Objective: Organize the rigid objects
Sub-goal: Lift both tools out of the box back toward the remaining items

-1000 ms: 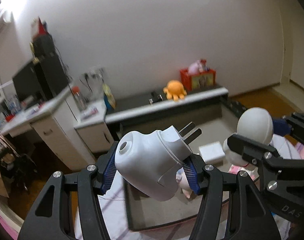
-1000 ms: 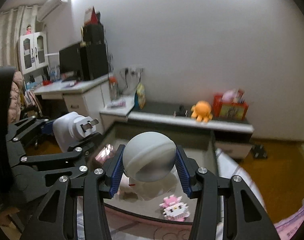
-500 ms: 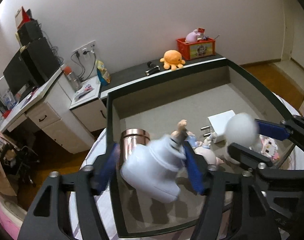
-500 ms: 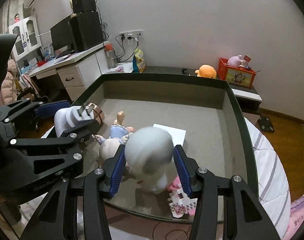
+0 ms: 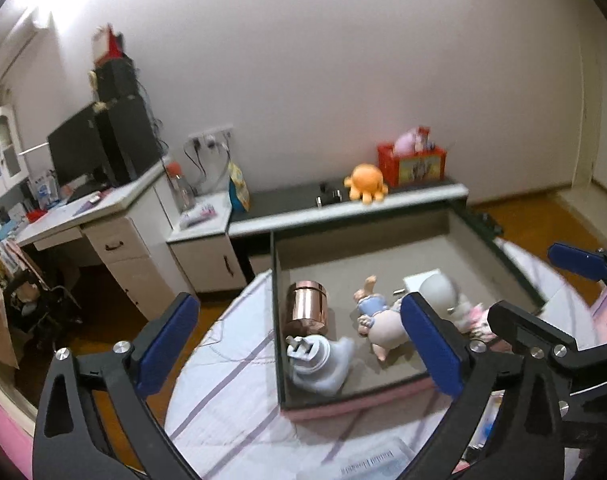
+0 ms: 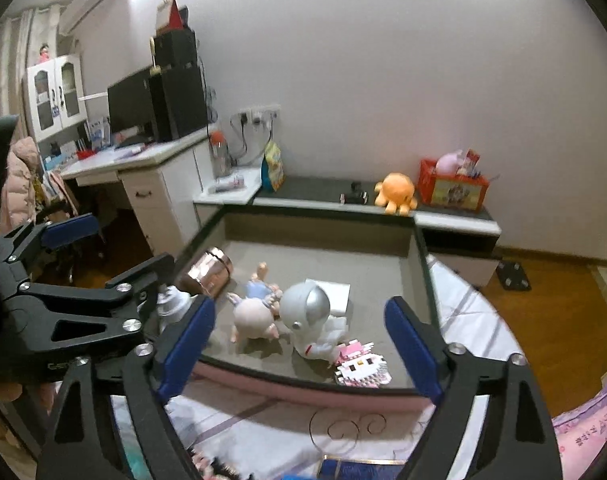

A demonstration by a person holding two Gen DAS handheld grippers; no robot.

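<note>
A dark-rimmed tray (image 5: 277, 320) (image 6: 419, 256) with a grey floor lies on the bed. In it lie a white plug adapter (image 5: 317, 364) (image 6: 169, 304) in the near left corner, a copper can (image 5: 306, 308) (image 6: 207, 272), a pig doll (image 5: 381, 326) (image 6: 253, 314), a white astronaut figure (image 6: 309, 320) (image 5: 439, 292), a pink block toy (image 6: 361, 364) and a white box (image 6: 335, 294). My left gripper (image 5: 299, 350) is open and empty above the adapter. My right gripper (image 6: 299, 346) is open and empty above the astronaut.
The tray rests on a white striped bedsheet (image 5: 231, 396). Behind it runs a low dark bench (image 5: 343, 200) with an orange plush octopus (image 5: 365, 182) and a red box (image 5: 411, 160). A white desk (image 5: 115, 216) with a monitor stands at the left.
Both grippers came down over the tray and opened. The left let go of the plug adapter and the right let go of the astronaut; both objects now lie in the tray.
</note>
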